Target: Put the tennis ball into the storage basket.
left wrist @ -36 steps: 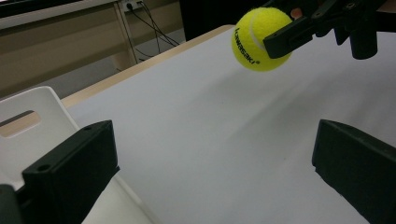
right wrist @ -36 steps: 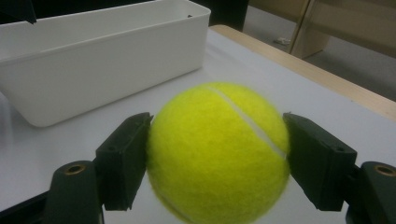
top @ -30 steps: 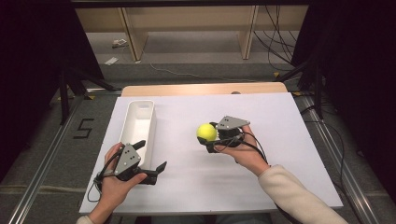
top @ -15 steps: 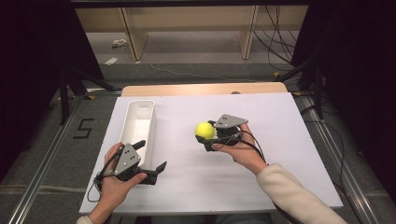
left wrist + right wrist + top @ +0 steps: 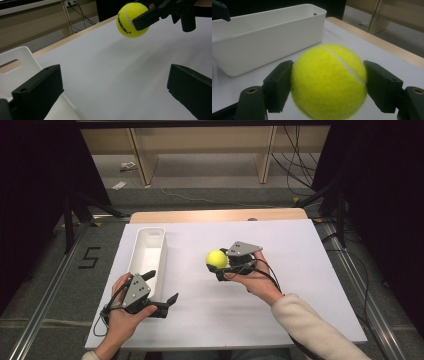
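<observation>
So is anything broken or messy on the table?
No, nothing stands out. The right gripper holds the tennis ball above the table, the white bin sits upright and empty, and the left gripper waits open.

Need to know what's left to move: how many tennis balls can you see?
1. The ball is clamped in the right gripper, held above the table, right of the white bin. The bin's inside looks empty, though its near end is partly hidden.

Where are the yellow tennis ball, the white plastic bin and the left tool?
yellow tennis ball [image 5: 216, 258], high view, felt centre.
white plastic bin [image 5: 148, 233], high view, far rim.
left tool [image 5: 161, 290], high view, midway between open jaw tips.
</observation>
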A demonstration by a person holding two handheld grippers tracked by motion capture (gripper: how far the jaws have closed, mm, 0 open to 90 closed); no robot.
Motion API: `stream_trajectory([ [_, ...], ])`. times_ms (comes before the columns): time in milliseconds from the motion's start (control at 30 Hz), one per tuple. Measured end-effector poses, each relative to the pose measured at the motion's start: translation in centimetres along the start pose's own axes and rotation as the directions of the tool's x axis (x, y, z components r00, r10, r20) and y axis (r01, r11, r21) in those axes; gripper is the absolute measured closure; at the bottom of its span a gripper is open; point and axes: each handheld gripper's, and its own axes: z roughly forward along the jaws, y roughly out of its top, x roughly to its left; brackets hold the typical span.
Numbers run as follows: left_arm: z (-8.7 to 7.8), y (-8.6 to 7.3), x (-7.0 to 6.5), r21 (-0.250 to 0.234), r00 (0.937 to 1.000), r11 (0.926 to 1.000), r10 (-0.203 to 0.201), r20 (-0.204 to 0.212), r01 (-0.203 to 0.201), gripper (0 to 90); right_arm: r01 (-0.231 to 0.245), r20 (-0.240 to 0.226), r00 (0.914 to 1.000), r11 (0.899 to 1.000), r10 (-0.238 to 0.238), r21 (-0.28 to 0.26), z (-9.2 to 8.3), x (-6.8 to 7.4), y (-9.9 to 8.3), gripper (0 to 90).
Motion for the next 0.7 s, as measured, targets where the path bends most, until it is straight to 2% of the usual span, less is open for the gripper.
stream_trajectory([
  [700, -0.1, 0.0, 0.0, -0.001, 1.0, 1.0, -0.001, 0.001, 0.001, 0.0, 0.0, -0.011, 0.9999, 1.0, 0.0, -0.005, 1.1, 0.3, 0.6, 27.3],
])
